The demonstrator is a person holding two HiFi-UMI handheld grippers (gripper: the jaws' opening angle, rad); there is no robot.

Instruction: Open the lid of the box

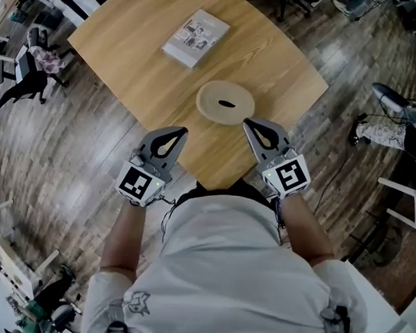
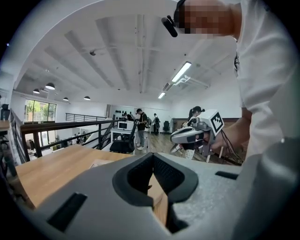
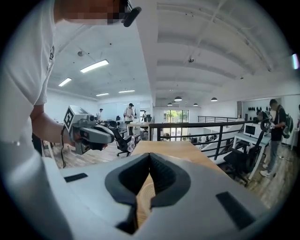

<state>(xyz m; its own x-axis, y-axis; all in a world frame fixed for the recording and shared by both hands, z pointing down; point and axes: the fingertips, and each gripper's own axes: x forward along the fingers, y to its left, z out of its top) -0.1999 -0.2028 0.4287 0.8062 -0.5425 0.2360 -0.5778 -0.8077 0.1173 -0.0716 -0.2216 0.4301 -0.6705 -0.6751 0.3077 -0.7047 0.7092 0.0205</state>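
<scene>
A round, flat, pale box [image 1: 225, 103] with a dark slot in its lid lies on the light wooden desk [image 1: 131, 47], just ahead of both tools. The right tool [image 1: 250, 124] is just beside the box's rim and the left tool [image 1: 176, 133] is near it. Both are grey, closed and empty. A flat printed pack [image 1: 195, 38] lies farther back, its print unreadable.

The table [image 1: 131, 47] is pale wood, matt, with a fine straight grain. The round box [image 1: 210, 100] looks like matt beige card or fibre, faintly ridged in rings. At its eleven o'clock, a booklet [image 1: 196, 38] has a printed paper cover. The floor [image 1: 69, 155] is dark plank wood with a soft sheen. The left tongs [image 1: 183, 132] and right tongs [image 1: 247, 122] are grey matt plastic; their pads [image 2: 171, 173] are black and finely textured.
</scene>
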